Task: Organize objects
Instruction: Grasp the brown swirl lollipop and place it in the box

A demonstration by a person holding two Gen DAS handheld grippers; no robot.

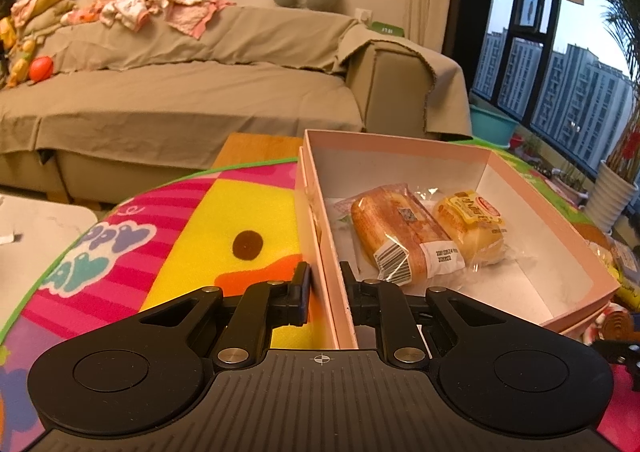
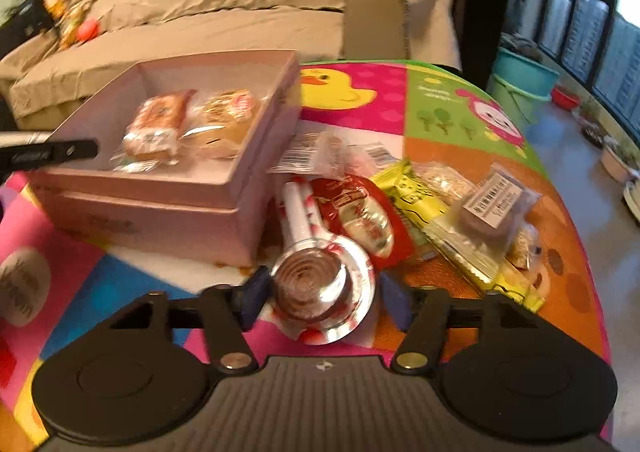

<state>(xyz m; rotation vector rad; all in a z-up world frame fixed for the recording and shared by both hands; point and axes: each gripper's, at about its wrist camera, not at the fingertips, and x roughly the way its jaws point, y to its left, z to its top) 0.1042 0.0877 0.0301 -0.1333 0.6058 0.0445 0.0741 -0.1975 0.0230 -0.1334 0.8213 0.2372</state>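
Observation:
A pink cardboard box [image 1: 532, 192] stands open on a colourful play mat and holds two wrapped bread buns [image 1: 404, 236]. My left gripper [image 1: 325, 284] is shut on the box's near left wall, one finger outside and one inside. The box [image 2: 168, 208] also shows in the right wrist view, with the buns [image 2: 156, 124] inside. My right gripper [image 2: 324, 292] is open around a lollipop-shaped snack in shiny wrapping [image 2: 320, 280] that lies on the mat. Beside it lie a red packet [image 2: 364, 220], a yellow packet [image 2: 416, 196] and a clear-wrapped round cake [image 2: 492, 208].
The mat [image 1: 224, 220] lies on the floor in front of a beige sofa [image 1: 180, 92]. A teal bucket [image 2: 520, 84] and potted plants [image 1: 612, 188] stand by the windows on the right. The left gripper's finger [image 2: 48, 152] shows at the box's left edge.

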